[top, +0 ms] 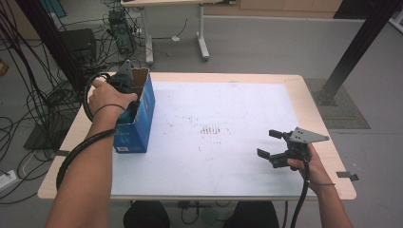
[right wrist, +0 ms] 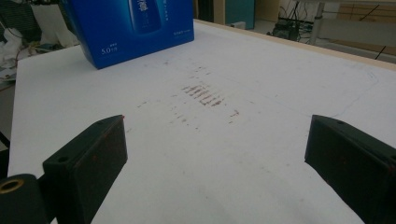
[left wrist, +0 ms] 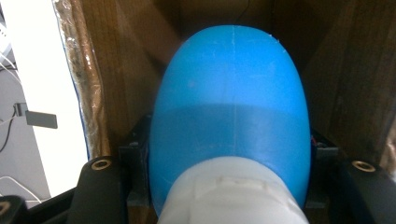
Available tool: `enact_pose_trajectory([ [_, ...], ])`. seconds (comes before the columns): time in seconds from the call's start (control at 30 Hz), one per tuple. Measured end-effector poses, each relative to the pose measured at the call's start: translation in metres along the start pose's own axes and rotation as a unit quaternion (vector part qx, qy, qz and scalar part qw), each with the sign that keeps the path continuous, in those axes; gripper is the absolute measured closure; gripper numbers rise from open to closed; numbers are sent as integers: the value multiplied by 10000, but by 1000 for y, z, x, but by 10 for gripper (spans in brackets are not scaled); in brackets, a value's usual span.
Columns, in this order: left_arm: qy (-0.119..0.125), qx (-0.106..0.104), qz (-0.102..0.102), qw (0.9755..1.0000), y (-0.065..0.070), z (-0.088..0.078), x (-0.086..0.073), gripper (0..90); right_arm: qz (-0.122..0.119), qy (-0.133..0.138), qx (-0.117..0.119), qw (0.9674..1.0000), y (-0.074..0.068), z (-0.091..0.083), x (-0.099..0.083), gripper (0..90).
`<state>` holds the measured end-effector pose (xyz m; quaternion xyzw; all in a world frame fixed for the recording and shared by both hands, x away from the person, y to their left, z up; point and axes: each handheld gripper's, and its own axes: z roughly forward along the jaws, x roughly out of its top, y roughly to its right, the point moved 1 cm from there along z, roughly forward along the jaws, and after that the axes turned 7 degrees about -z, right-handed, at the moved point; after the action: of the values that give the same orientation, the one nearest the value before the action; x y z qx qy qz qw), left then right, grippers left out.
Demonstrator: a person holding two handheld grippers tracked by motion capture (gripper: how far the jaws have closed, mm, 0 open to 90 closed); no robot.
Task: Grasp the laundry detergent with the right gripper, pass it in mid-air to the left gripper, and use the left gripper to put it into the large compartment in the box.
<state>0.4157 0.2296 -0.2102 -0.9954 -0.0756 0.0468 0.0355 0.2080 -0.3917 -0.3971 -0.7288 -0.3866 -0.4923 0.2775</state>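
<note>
A: Where is the left gripper (top: 124, 88)?

B: At the far left of the table (top: 313, 118), in the high view. The left hand (top: 110, 99) holds it down inside the open top of the blue box (top: 138, 124).

A: And what does it have?

B: A blue bottle (left wrist: 231, 102) with a white cap (left wrist: 231, 196). In the left gripper view the bottle's rounded body fills the space between the jaws, and both black jaws press against its sides, so the tool is pinching the bottle (the cap end is nearest the camera, the rounded end points away).

A: So the bottle is in the box?

B: Yes. Brown cardboard walls stand around it on the far side and on both flanks. A strip of clear tape runs down the wall edge at the picture's left.

A: Can you tell whether the bottle rests on the box floor?

B: No, the bottle hides what is under it.

A: The right gripper (top: 275, 148)?

B: The right hand (top: 304, 159) holds it over the near right part of the white sheet (top: 214, 161), well apart from the box. Its jaws are spread wide with nothing between them; in the right gripper view they frame bare sheet.

A: Anything on that sheet?

B: Some reddish-brown marks (right wrist: 203, 95) near its middle, between the box and the right gripper (faint smears and short strokes). The box stands on the sheet's left edge, with white print on its blue side.
</note>
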Motion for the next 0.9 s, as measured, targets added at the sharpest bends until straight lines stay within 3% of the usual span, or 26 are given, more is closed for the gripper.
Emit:
enact_pose_trajectory([
  [0.9, 17, -30, -44, 10000, -3, 0, -1, 376, 33, -16, 4, 10000, 2, 1, -1, 49],
])
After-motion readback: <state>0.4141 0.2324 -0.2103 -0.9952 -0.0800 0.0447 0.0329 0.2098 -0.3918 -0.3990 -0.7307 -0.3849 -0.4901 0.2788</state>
